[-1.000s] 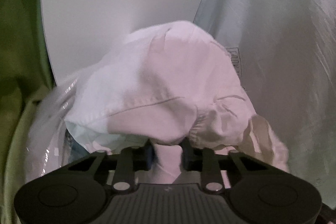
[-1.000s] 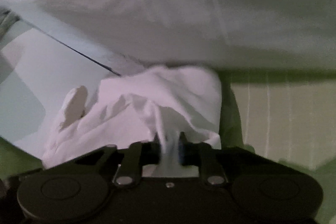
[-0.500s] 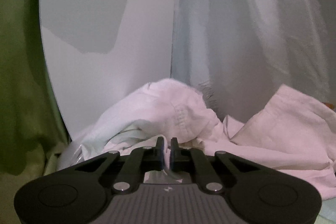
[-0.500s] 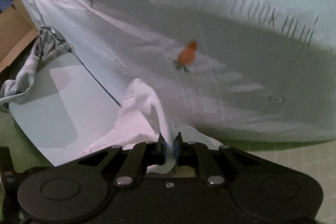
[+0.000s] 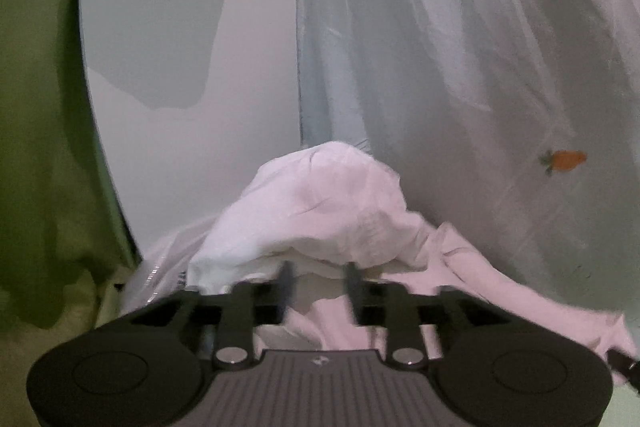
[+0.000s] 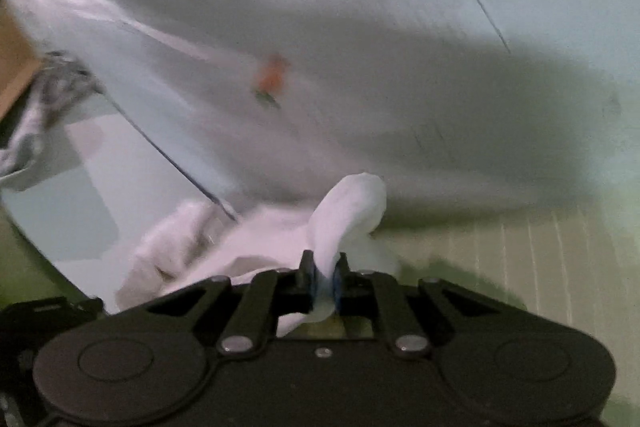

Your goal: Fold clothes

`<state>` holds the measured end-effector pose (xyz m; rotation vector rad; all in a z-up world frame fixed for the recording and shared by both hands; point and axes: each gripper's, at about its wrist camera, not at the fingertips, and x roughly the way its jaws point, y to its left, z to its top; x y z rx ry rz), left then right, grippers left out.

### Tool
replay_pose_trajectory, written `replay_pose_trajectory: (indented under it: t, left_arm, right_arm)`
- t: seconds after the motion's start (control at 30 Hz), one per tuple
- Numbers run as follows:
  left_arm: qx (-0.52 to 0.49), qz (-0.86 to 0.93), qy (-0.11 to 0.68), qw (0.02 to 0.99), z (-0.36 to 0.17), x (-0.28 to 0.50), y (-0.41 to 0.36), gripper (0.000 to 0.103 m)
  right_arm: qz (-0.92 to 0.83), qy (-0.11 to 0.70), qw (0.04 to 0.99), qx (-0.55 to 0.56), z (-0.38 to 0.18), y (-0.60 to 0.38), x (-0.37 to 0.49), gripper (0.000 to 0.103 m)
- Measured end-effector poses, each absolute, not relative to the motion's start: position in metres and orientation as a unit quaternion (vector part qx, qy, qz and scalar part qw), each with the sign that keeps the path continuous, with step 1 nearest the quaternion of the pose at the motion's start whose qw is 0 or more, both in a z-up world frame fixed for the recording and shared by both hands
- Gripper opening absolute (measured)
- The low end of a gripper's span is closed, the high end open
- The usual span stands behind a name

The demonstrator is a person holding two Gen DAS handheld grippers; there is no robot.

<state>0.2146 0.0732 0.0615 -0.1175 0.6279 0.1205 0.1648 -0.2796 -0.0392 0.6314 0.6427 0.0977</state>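
- Left gripper: jaws opening, fingers blurred and standing apart; a bunched fold of the white garment lies just ahead of and partly over the fingertips, but neither pad presses on it.
- Right gripper: jaws nearly closed and easing apart slightly, pads still pinching a narrow loop of the white garment; the loop rises above the fingertips and a tail of cloth hangs down between the fingers.
- White garment: crumpled in a heap close before both grippers, lying partly on the white board and partly against the pale printed cloth. In the left wrist view one flap trails off towards the lower right edge.
- Pale printed cloth: a large light sheet with small orange carrot motifs, draped across the far side of the scene. It fills most of the right wrist view and hides whatever lies behind it; one carrot motif appears there, blurred.
- White board: flat, rounded at its corners, with a dark edge visible where the printed cloth overlaps it.
- Green covering: borders the board on the left of the left wrist view.
- Grey patterned garment: crumpled at the far left of the right wrist view, beside a brown cardboard edge.
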Motion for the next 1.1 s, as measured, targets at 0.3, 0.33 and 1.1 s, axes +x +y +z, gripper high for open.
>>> replay_pose_trajectory:
  t: [0.3,0.33,1.1]
  left_arm:
    - [-0.012,0.064,0.31,0.949,0.052,0.287,0.08,0.086]
    - [-0.003,0.058,0.309,0.949,0.051,0.297,0.081,0.088]
    - [-0.103,0.019,0.4,0.911,0.004,0.419,0.119,0.049]
  right_arm:
    - [-0.008,0.335,0.9,0.278,-0.059,-0.269,0.238,0.069]
    - [-0.002,0.337,0.899,0.278,-0.062,-0.267,0.256,0.071]
    - [0.075,0.369,0.886,0.271,-0.12,-0.2,0.406,0.009]
